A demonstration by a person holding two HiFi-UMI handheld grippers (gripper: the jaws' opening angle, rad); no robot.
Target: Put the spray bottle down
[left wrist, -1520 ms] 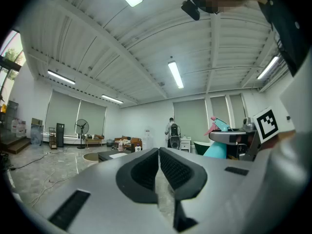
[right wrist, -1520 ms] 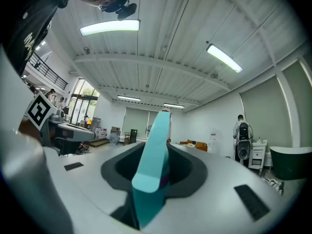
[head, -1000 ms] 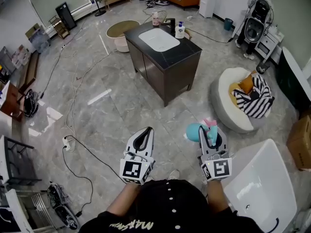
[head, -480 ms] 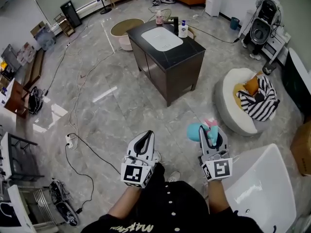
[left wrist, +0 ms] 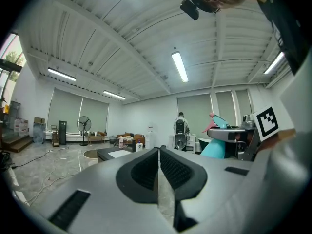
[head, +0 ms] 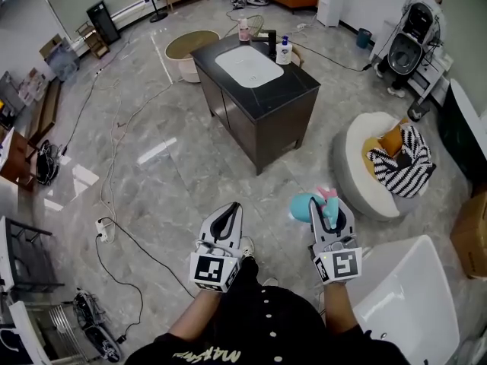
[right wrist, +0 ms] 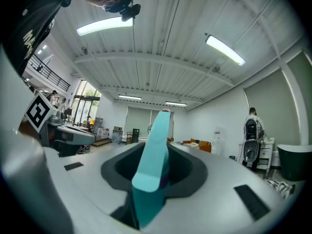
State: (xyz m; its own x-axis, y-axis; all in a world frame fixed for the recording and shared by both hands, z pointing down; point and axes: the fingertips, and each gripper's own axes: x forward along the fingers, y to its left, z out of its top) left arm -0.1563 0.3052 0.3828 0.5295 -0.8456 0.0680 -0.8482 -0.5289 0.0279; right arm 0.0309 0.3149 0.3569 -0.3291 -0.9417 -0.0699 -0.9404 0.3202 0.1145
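A teal spray bottle (head: 304, 204) with a pink trigger is clamped in my right gripper (head: 329, 207), held level above the grey marble floor. In the right gripper view the bottle's teal body (right wrist: 153, 160) fills the gap between the jaws. My left gripper (head: 228, 208) is held level beside it, shut with nothing in it; its pads (left wrist: 146, 167) meet in the left gripper view, where the bottle (left wrist: 217, 145) shows to the right. Ahead stands a black counter (head: 293, 97) with a white sink basin (head: 249, 63).
A white pump bottle (head: 283, 50) and a pink bottle (head: 243, 29) stand on the counter. A round white seat (head: 358, 139) with striped cloth is at right, a white bathtub (head: 403, 303) at lower right. Cables (head: 114, 204) trail across the floor at left.
Both grippers have moved forward together across the floor, and the bathtub has slid lower in the head view. The right gripper's hold on the spray bottle is unchanged.
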